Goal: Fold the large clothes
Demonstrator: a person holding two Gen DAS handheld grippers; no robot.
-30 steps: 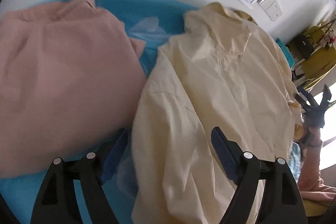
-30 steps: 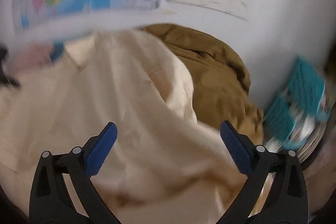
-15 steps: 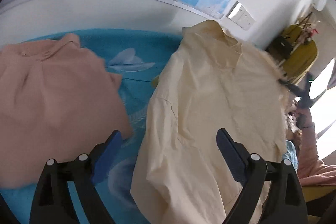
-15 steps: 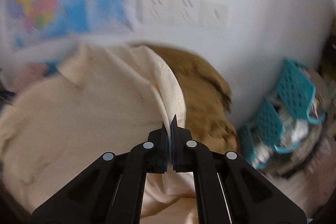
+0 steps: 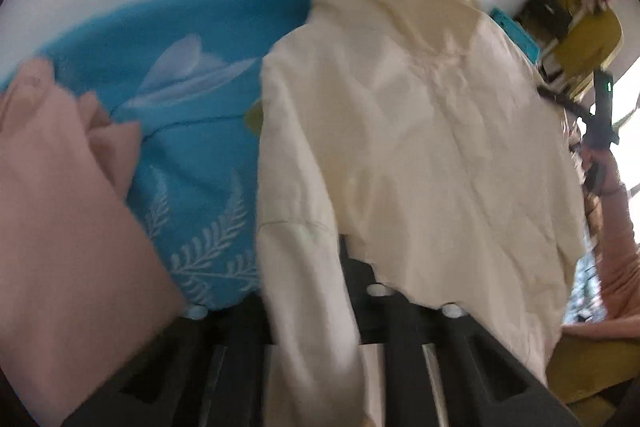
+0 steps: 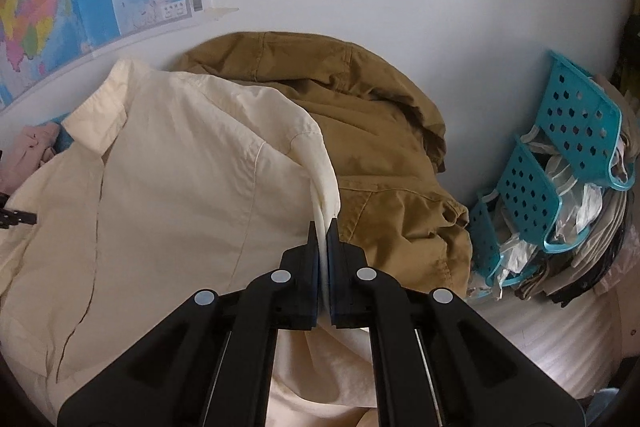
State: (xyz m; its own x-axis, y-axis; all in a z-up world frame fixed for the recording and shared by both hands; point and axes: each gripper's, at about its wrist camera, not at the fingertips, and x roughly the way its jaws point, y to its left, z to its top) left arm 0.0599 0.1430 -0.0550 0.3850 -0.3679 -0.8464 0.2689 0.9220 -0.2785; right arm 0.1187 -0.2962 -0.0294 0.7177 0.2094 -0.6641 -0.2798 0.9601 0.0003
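Right wrist: right claw (image 6: 323, 227) clamped onto cream shirt (image 6: 180, 163) sleeve fold.

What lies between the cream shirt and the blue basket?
The brown jacket, heaped against the wall, fills the gap between the cream shirt and the blue basket, in the right wrist view.

Cream shirt (image 6: 168, 163) spread collar-up, sleeve edge lifted.

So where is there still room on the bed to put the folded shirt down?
One bare patch: the blue sheet, between the pink garment and the cream shirt, up to the white wall. On the shirt's other side it is crowded: the brown jacket, then teal baskets.
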